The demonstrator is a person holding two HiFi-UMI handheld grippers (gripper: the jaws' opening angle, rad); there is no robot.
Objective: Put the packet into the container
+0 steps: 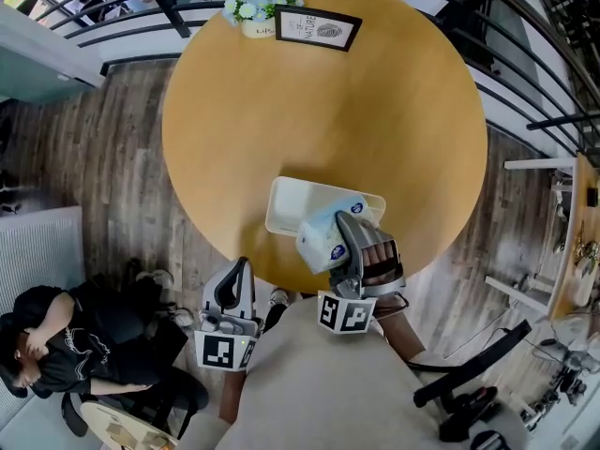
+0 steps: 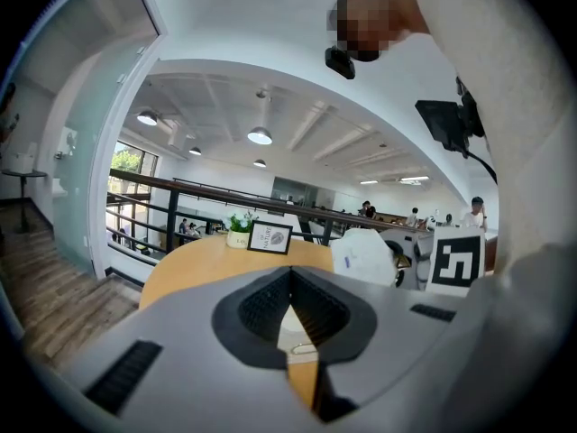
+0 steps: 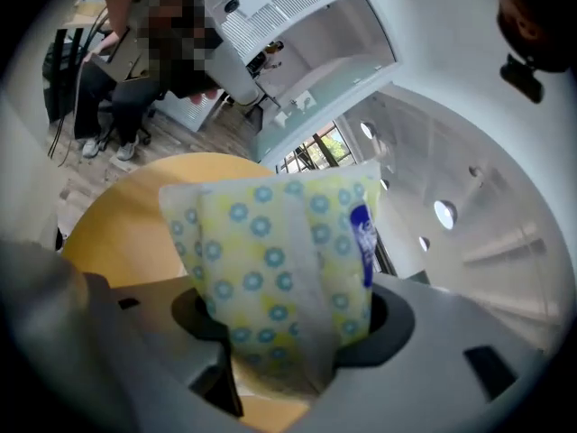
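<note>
A packet (image 1: 326, 238), white with blue dots and a yellow tint, hangs over the near right corner of the white rectangular container (image 1: 286, 204) on the round wooden table (image 1: 375, 111). My right gripper (image 1: 347, 237) is shut on the packet (image 3: 279, 269), which stands upright between its jaws and fills most of the right gripper view. My left gripper (image 1: 238, 275) is shut and holds nothing. It hovers off the table's near edge, left of the container. From the left gripper (image 2: 290, 312) view the packet (image 2: 365, 255) shows at the right, beside the right gripper's marker cube (image 2: 458, 258).
A framed sign (image 1: 317, 28) and a small pot of white flowers (image 1: 261, 7) stand at the table's far edge. A black railing (image 1: 141, 17) curves behind the table. A person in black (image 1: 56, 345) sits on the floor at the lower left.
</note>
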